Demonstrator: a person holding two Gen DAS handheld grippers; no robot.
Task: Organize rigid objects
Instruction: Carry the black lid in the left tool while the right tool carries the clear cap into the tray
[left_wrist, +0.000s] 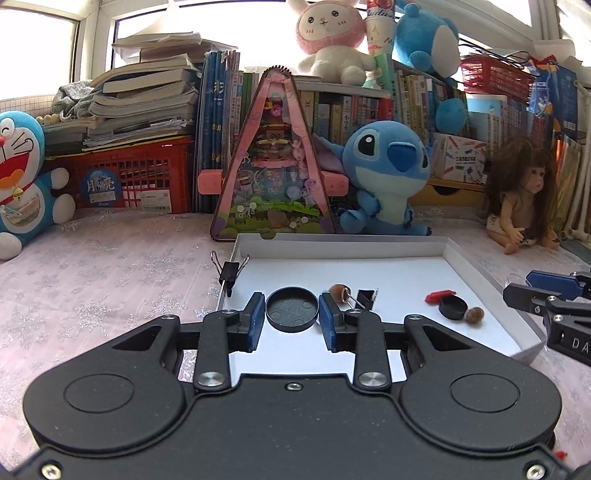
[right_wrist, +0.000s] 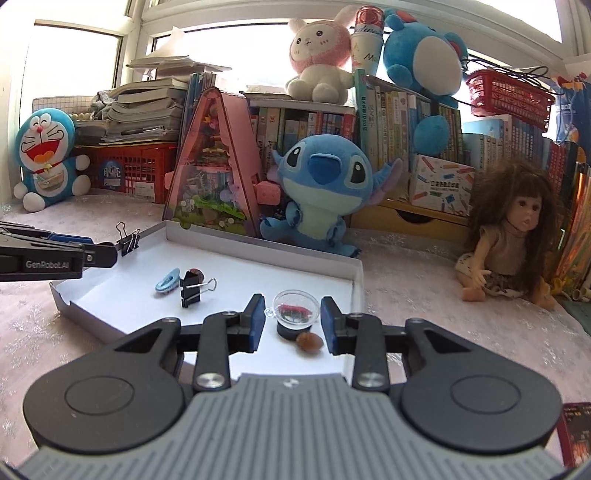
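My left gripper (left_wrist: 291, 308) is shut on a flat black round lid (left_wrist: 291, 314), held just above the near left part of a shallow white tray (left_wrist: 332, 242). My right gripper (right_wrist: 293, 314) is shut on a clear plastic half-sphere (right_wrist: 295, 306) over the tray's (right_wrist: 258, 245) near right corner. Beneath it lie a small black cap (left_wrist: 452, 308), a red piece (left_wrist: 439, 295) and a brown nut (right_wrist: 310, 341). Also in the tray are a black binder clip (right_wrist: 192, 288), a blue hair clip (right_wrist: 168, 282) and another nut (left_wrist: 338, 291).
A second binder clip (left_wrist: 229, 275) is clamped on the tray's left rim. Behind the tray stand a pink triangular display case (left_wrist: 275, 166) and a blue plush (left_wrist: 388, 173). A doll (right_wrist: 517, 236) sits to the right, a red crate (left_wrist: 129, 177) far left.
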